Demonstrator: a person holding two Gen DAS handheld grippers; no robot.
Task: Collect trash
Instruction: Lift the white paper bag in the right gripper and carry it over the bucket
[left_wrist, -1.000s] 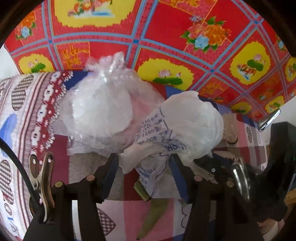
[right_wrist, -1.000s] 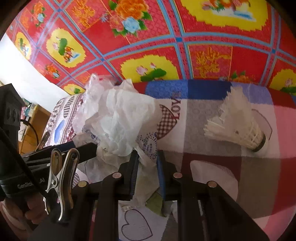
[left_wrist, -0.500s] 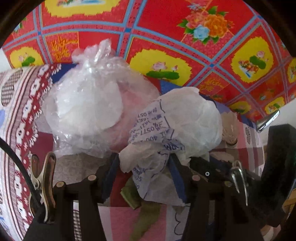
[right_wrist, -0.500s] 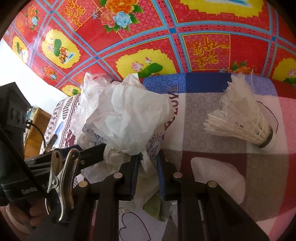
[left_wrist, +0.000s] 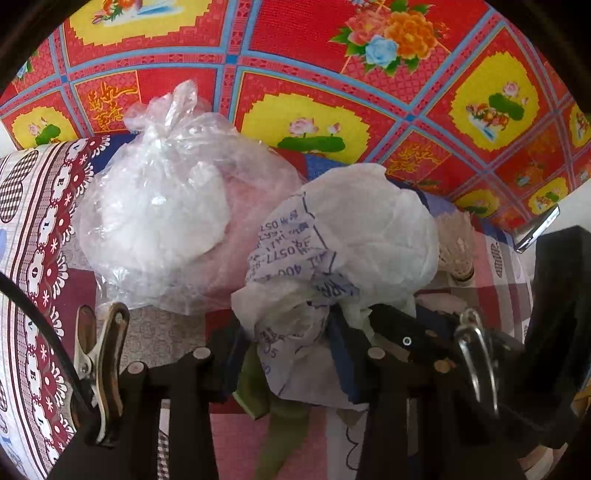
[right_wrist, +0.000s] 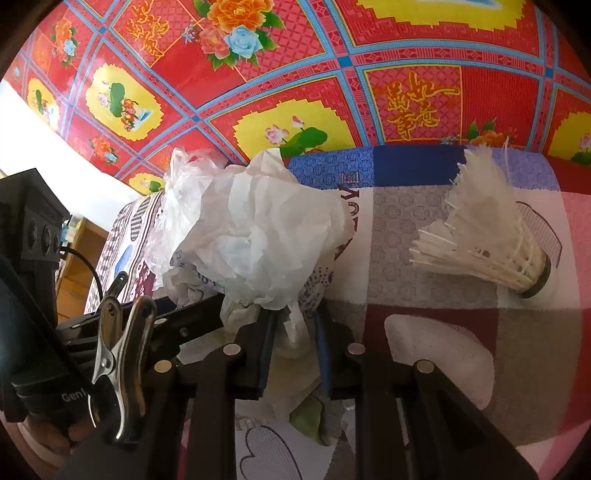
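Tabletop (right_wrist: 424, 258): we see a patchwork cloth, red flowered sheet behind.
Plastic bag (left_wrist: 166, 221): knotted, white wads inside.
Paper wad (left_wrist: 354, 236): between both claws.
Left claw (left_wrist: 284, 350): closing around it.
Right claw (right_wrist: 293, 339): narrow, pinching its tail.

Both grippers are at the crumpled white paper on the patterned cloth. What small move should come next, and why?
Probably the left gripper should finish closing on the crumpled paper. Its jaws are closing with the printed lower part of the wad between them, while the right gripper already pinches a thin fold of the same wad. A firm second grip likely lets the loose paper lift off the cloth together.
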